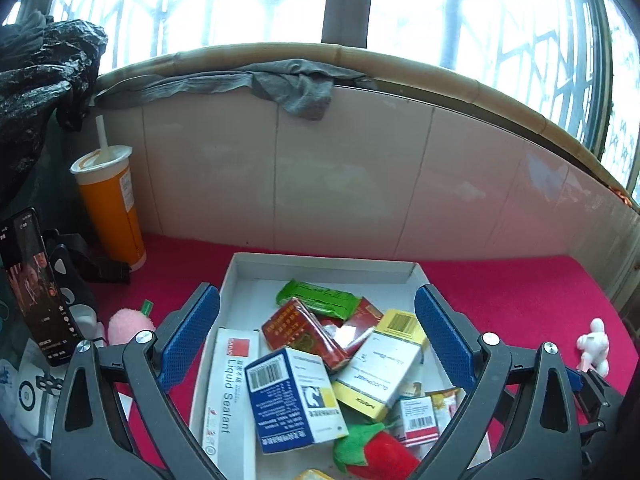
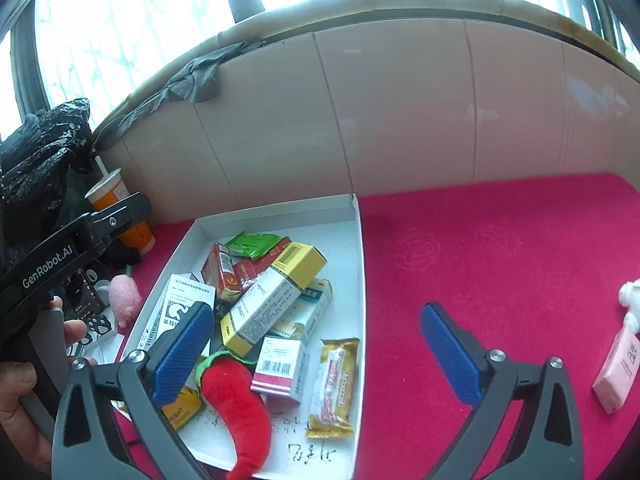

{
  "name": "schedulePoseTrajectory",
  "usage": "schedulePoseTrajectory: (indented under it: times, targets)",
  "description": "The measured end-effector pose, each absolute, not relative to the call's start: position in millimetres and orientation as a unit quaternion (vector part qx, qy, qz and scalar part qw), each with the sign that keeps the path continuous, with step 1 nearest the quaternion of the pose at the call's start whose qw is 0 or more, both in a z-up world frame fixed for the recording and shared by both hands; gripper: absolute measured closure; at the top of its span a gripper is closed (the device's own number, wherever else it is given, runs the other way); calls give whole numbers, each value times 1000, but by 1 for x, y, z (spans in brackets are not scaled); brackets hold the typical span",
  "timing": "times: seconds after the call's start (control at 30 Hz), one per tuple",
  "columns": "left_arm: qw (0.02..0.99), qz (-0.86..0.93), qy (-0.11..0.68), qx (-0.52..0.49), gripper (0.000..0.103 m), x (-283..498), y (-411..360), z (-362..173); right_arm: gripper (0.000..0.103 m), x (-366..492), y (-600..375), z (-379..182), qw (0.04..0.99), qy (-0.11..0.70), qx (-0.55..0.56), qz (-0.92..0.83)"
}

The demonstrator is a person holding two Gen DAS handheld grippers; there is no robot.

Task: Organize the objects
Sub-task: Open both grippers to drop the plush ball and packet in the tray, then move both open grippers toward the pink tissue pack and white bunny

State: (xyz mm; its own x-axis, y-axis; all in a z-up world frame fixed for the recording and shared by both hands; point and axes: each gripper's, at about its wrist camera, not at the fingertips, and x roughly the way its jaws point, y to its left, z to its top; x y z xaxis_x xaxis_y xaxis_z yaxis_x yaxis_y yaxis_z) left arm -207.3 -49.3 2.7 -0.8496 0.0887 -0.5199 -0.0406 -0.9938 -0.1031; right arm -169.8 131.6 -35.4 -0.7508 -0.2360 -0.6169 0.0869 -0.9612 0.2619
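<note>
A shallow white tray (image 2: 358, 280) sits on a red cloth (image 2: 500, 260) against a pale tiled wall, and it is heaped with small goods. Inside lie a blue and white box (image 1: 294, 398), a yellow and white box (image 2: 272, 300) resting across the pile, a green packet (image 1: 318, 298) toward the far end, a red packet (image 1: 300, 328), a long white sealant box (image 1: 232, 392) along the left wall, a gold snack bar (image 2: 334, 386) near the right wall, and a plush red chili (image 2: 236, 404) at the near end. The left gripper (image 1: 318, 340) hovers over the tray with its blue-padded jaws spread wide and nothing between them. The right gripper (image 2: 316, 352) hangs over the tray's right edge, equally spread and empty, one pad above the tray and the other above bare cloth. Further out, a pink fuzzy toy (image 2: 125, 299) lies left of the tray, an orange cup (image 1: 112, 208) with a straw stands by the wall, and a phone (image 1: 34, 288) leans upright. On the right, a pink carton (image 2: 618, 368) and what may be a small white figurine (image 1: 594, 346) rest on the cloth.
</note>
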Motion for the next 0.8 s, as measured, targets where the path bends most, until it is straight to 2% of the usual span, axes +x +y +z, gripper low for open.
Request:
schedulePoseTrajectory:
  times: [0.47,0.8]
  targets:
    - [139,942,46,-302,4,-178,63,-20,0,-98,238,-65,-15,-159,344,-925]
    - [249,899,104,-345,4,-154,157,-54,0,-58,369,-71,-160,-198,309,-916]
